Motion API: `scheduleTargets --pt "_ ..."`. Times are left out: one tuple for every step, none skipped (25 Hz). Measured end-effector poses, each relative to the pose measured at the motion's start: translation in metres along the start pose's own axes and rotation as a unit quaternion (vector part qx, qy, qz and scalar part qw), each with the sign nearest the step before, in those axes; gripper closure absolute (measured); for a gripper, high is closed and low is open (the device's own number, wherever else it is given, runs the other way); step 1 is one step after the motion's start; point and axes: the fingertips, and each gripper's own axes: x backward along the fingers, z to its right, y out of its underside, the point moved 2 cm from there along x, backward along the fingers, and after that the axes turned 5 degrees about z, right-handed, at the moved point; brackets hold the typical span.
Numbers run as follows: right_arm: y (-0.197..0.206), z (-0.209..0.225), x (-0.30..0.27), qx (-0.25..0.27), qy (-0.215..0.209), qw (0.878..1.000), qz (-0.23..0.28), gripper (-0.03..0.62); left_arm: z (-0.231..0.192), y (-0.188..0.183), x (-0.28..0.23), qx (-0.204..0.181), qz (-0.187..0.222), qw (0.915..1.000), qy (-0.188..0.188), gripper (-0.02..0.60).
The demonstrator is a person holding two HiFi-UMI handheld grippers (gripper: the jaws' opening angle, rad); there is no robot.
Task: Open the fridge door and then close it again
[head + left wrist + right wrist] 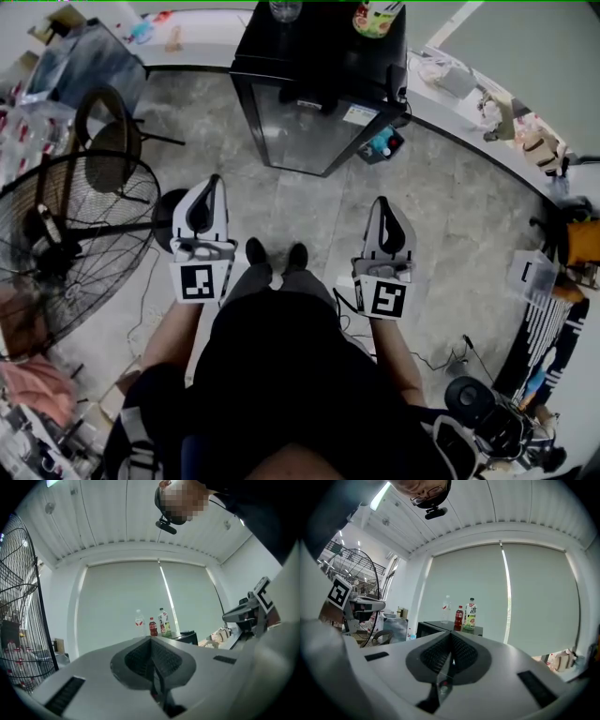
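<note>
A small black fridge (314, 89) with a glass door stands ahead on the floor, its door closed and bottles (375, 17) on its top. From the right gripper view the fridge (440, 628) shows low behind the jaws, with three bottles (459, 615) on it. My left gripper (208, 187) and right gripper (382, 208) hang side by side in front of me, well short of the fridge, both shut with nothing between the jaws. In the left gripper view the bottles (151, 625) stand far off above the closed jaws, with the fridge's top corner (186, 636) beside them.
A large standing fan (66, 234) fills the left side, with a round chair (112, 141) behind it. A curved white counter (487, 112) with clutter runs along the back right. Cables trail on the floor by my feet (277, 255). Boxes and gear sit at the right edge.
</note>
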Motion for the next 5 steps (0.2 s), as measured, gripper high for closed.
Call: scheduleTargets --pt "-0.0007 -0.0005 0.0007 0.001 0.0 1.0 0.0 0.576 -0.0002 -0.0002 0.0009 0.001 0.0 1.0 -0.001 0.558" --pt "-0.0009 -0.0016 0.0013 0.001 0.0 1.0 0.001 0.576 -0.001 -0.0003 0.0018 0.002 -0.001 1.0 -0.001 0.558" --pt "-0.0008 -0.0031 0.0017 0.002 -0.001 1.0 0.002 0.576 -0.0023 -0.0004 0.0027 0.003 -0.002 1.0 -0.002 0.558" --pt "-0.0006 -0.0046 0.0022 0.002 -0.002 1.0 0.002 0.576 -0.0037 -0.0006 0.0035 0.004 -0.003 1.0 -0.003 0.558" --pt "-0.0004 -0.0061 0.0026 0.002 -0.003 1.0 0.003 0.576 -0.0052 -0.0008 0.0043 0.005 -0.003 1.0 -0.004 0.558"
